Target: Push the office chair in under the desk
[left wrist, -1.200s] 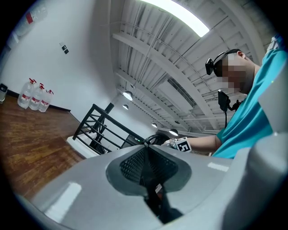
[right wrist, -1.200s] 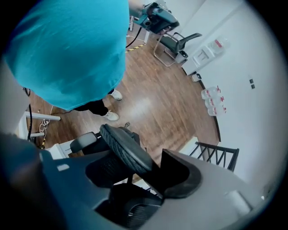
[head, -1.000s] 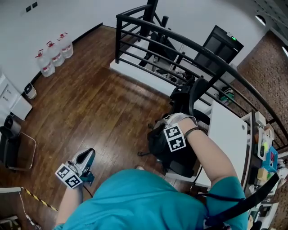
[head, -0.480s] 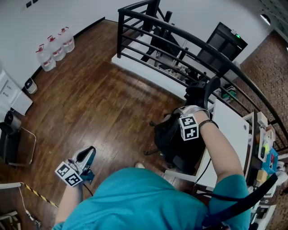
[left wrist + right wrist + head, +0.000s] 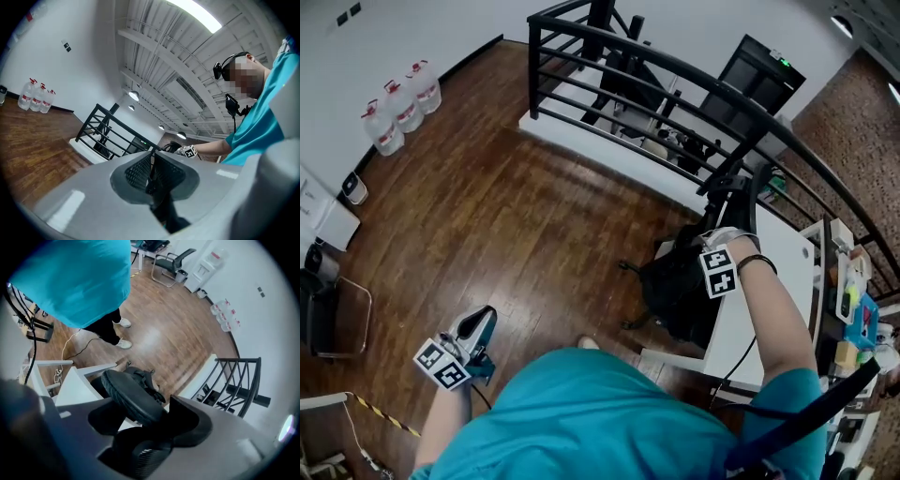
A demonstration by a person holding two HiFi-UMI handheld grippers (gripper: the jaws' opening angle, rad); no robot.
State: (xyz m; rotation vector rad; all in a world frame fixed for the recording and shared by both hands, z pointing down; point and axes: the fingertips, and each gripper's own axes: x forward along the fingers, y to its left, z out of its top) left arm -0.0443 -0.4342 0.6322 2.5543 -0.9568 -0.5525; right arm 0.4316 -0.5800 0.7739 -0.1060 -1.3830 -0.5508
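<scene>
head view: right tool (image 5: pixel 717 253), jaws just eased wider, clasps upright office chair (image 5: pixel 675 286) backrest beside desk (image 5: pixel 787 248).

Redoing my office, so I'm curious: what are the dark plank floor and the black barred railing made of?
The dark plank floor is likely varnished wood or laminate: grain lines and glossy reflections show. The black barred railing is probably painted metal: its bars are thin, straight and uniform.

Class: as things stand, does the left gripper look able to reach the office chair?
Probably not: the left gripper hangs low at the person's left, with wooden floor between it and the office chair.
</scene>
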